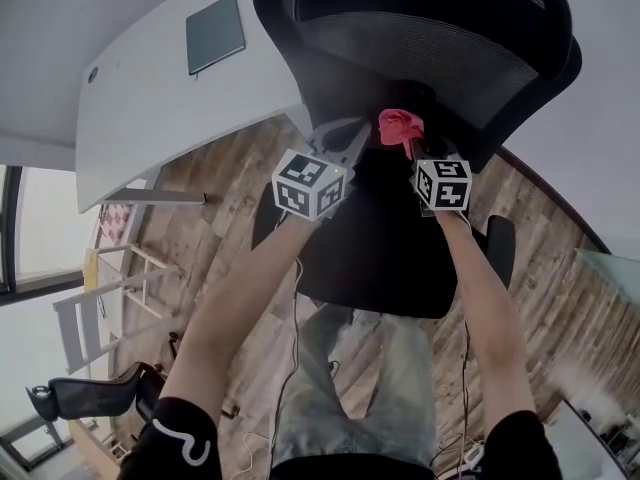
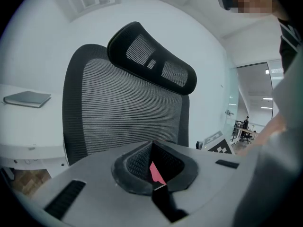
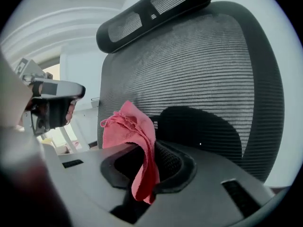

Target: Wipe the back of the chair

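The black mesh chair back (image 1: 430, 48) fills the top of the head view, with the seat (image 1: 380, 258) below it. My right gripper (image 1: 408, 140) is shut on a red-pink cloth (image 1: 400, 125), held close to the lower part of the back. In the right gripper view the cloth (image 3: 130, 129) bunches up out of the right gripper (image 3: 147, 164) before the mesh (image 3: 203, 70); whether they touch I cannot tell. My left gripper (image 1: 345, 138) is just left of the cloth. Its view faces the chair back (image 2: 128, 112) and headrest (image 2: 151, 58). The left gripper (image 2: 152, 167) has its jaws together, a thin pink sliver between them.
A white desk (image 1: 150, 78) with a dark notebook (image 1: 214, 33) stands beyond the chair to the left. The chair's armrest (image 1: 500, 248) juts out at the right. Wood floor lies below, with another chair (image 1: 90, 393) at the lower left.
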`<state>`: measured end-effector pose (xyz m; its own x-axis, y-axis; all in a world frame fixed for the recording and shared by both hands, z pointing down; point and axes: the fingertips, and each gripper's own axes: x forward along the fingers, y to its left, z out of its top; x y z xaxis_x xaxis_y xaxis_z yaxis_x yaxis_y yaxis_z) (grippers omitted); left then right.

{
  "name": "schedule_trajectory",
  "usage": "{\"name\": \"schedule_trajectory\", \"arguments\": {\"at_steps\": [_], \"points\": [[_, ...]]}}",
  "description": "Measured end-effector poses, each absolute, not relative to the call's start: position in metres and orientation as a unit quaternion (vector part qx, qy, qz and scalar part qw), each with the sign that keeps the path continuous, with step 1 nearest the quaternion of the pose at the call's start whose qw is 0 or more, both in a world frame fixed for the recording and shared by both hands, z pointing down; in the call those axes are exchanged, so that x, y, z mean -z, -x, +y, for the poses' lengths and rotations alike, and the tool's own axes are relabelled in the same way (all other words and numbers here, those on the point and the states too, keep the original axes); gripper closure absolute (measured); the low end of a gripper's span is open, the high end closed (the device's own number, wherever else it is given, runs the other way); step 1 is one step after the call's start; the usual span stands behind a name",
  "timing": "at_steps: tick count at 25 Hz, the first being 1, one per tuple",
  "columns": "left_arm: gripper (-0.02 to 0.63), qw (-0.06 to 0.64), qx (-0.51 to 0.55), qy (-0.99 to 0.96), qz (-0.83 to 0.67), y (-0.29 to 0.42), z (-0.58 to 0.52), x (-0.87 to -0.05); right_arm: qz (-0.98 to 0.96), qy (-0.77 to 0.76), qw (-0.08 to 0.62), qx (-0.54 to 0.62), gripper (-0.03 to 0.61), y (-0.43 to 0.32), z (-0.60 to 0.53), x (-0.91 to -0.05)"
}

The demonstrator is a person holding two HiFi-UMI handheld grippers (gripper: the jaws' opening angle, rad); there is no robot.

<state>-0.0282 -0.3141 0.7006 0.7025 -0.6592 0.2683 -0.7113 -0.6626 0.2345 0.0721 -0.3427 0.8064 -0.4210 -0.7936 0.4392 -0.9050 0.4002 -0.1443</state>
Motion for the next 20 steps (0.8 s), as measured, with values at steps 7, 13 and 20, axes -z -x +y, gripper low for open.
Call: {"name": "schedule_trajectory", "arguments": {"at_steps": [7,13,20], "points": [[0.589,0.159,-0.071,-0.912,-0.372,0.030,-0.314,-0.681,-0.821,-0.522,0.145,-0.182,0.503,-0.077,-0.334,-0.785],[0.589,0.142,-0.060,-0.927,-0.342,0.014,-0.312,-0.624,-0.813,-0.552,0.108,-0.152,0.505,-0.100,-0.341,-0.690],[0.589,0.134,-0.048,-0.931,-0.337,-0.006,-0.325,-0.570,-0.803,-0.574,0.089,-0.132,0.505,-0.132,-0.369,-0.606]]}}
